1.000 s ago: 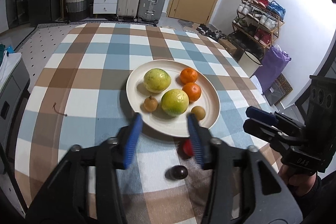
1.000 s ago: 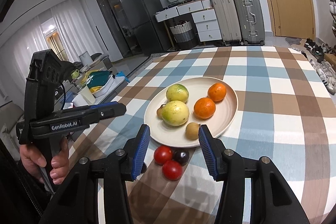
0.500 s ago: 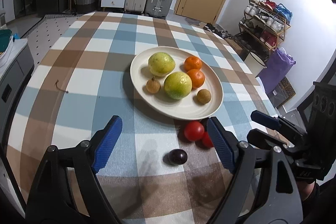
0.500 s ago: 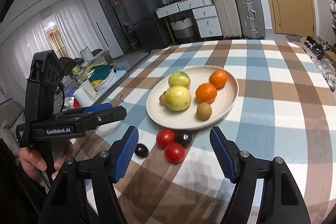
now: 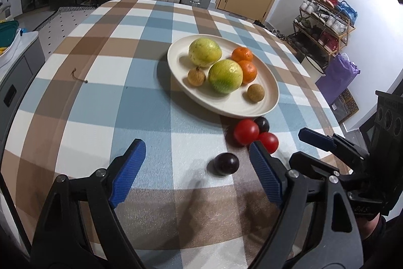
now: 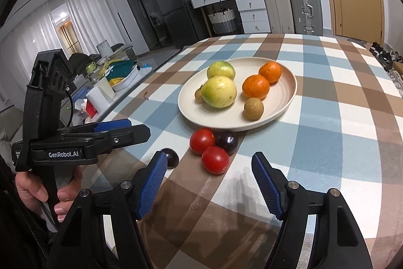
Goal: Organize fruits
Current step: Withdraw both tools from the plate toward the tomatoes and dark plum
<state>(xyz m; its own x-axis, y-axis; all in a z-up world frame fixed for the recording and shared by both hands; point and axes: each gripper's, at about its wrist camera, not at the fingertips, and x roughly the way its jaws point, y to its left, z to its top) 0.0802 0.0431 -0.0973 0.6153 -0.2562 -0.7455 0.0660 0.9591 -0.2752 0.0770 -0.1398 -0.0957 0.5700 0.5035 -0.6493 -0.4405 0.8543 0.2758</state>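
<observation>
Resting on checked tablecloth: cream plate of citrus; two tomatoes and plums at its 6 o'clock. Left gripper and right gripper: jaws wide apart, holding nothing.

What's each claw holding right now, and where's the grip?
Nothing. The left claw and right claw have just been opening and both stand open and empty above the tablecloth, near the dark plum and tomatoes.

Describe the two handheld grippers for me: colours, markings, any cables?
Both the left gripper and the right gripper are black plastic frames with silver pivot screws and blue ribbed pads on the jaws. Seen from the right wrist view, the left one has a tall black pistol-grip handle, white "GenRobot.AI" lettering and a thin black cable. A dark sleeve shows.
</observation>
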